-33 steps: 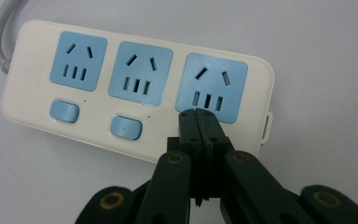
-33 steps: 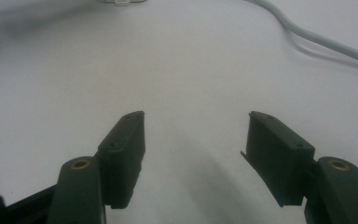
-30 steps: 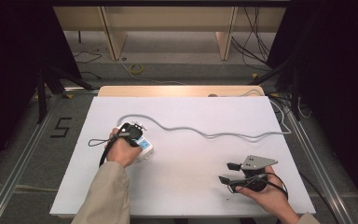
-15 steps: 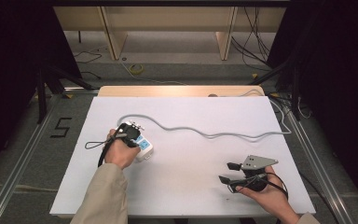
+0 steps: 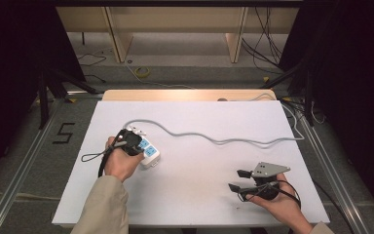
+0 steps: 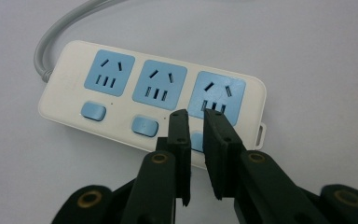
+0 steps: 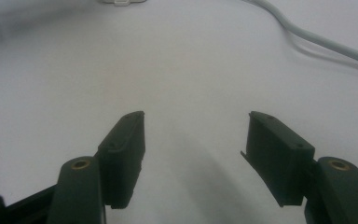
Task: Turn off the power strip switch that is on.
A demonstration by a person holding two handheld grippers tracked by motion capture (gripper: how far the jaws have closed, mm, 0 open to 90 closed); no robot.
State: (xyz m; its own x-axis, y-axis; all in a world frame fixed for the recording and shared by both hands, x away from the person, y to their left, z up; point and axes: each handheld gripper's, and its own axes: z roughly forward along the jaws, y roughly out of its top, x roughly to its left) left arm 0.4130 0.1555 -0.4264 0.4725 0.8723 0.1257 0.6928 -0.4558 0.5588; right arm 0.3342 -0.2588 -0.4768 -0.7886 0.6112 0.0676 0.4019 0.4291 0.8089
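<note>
High view: at the left of the white table (image 5: 195, 195), the left gripper (image 5: 132, 142) is held over the white plastic power strip with three pale blue sockets and three pale blue rocker switches (image 5: 148, 153), which lies flat on the table's left half. From the strip's far end a grey round cable (image 5: 214, 140) is trailed across the table to the right. In the left gripper view, the jaws have just been opening to a narrow gap, and nothing is clamped between them; their tips are seen just over the strip's near edge, at the blue switch (image 6: 196, 140) below the rightmost socket. The strip (image 6: 121, 116) is judged light, rigid and smooth-cased, so it may slide on the table when pressed; it would best be taken across its narrow width, at the long edges, clear of switches. The cable is judged limp and likely to drag. Well to the right of the strip, the right gripper (image 5: 241, 179) is held low over bare table, jaws wide apart and empty.
</note>
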